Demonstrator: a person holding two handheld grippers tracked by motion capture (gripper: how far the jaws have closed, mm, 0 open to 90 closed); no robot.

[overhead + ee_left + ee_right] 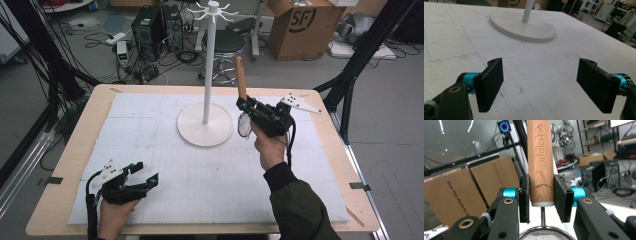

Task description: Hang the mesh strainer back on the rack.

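Observation:
My right gripper (pixel 243 104) is shut on the wooden handle (pixel 241 77) of a small metal strainer, held upright above the table just right of the white hook stand (pixel 209 60). The strainer's mesh bowl (pixel 244 125) hangs below the jaws. In the right gripper view the handle (pixel 540 157), stamped KITCHEN TOOL, is clamped between the two pads of the right gripper (pixel 541 198), with the mesh rim (pixel 546 233) at the bottom. My left gripper (pixel 148 176) rests open near the table's front left. The left gripper (pixel 540 83) faces the stand's round base (pixel 524 26), nothing between its jaws.
The stand's round base (pixel 205 125) sits at the middle back of the white foam mat (pixel 165 165) on the wooden table (pixel 75 150). Hooks ring the stand's top (pixel 213 9). Beyond the table are a stool (pixel 222 45), a computer tower (pixel 147 25) and a cardboard box (pixel 305 25).

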